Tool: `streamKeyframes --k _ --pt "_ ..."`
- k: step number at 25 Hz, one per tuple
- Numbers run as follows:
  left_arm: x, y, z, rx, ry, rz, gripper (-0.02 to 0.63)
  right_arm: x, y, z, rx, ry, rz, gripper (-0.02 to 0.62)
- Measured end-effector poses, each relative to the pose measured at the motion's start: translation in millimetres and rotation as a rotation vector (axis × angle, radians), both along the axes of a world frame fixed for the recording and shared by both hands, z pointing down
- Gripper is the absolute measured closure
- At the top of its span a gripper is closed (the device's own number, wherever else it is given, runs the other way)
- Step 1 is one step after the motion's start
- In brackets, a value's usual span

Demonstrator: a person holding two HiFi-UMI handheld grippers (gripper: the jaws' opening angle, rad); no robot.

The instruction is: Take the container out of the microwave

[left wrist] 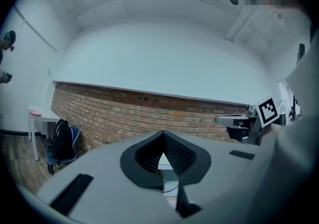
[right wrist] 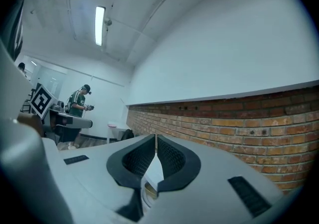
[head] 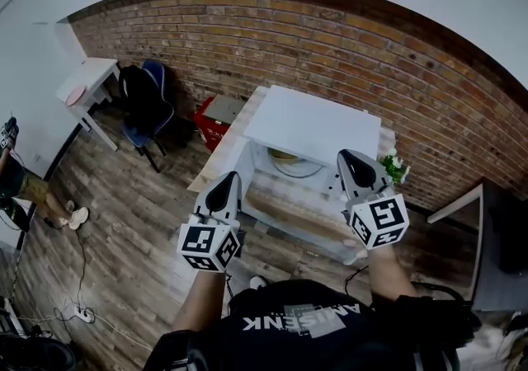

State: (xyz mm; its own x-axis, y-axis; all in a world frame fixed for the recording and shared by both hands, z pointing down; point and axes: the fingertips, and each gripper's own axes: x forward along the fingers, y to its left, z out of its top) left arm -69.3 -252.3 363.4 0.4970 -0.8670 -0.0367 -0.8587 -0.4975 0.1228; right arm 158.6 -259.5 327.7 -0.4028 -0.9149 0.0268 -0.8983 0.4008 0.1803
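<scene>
Both claws are pinched shut with nothing in them. Left claw (head: 229,183) and right claw (head: 351,163) sit level in front of the microwave (head: 318,124), one to each side of its open mouth. The container (head: 288,158) is inside, on the cavity floor toward the back, well apart from both tips.

On my feed it reads as a shallow round dish with a pale rim and something yellowish in it; I can't tell the material. I judge it stiff and fairly light, but smooth-walled, so probably slippery, and breakable if it is glass. Whatever is in it could slop, so it wants to stay flat.

I'd open a claw and take the near rim, one pad inside and one outside, or pinch opposite rims with both claws. Then I'd draw it straight out over the door (head: 289,211).
</scene>
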Motion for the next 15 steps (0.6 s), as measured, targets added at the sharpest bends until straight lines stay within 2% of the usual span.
streamKeyframes --k 9,15 --pt "-40 -19 9 -0.005 0.022 0.075 0.594 -50 -13 6 -0.018 0.049 0.048 0.551" --pt "-51 -24 22 -0.028 0.022 0.087 0.595 -68 -23 22 -0.049 0.074 0.051 0.551"
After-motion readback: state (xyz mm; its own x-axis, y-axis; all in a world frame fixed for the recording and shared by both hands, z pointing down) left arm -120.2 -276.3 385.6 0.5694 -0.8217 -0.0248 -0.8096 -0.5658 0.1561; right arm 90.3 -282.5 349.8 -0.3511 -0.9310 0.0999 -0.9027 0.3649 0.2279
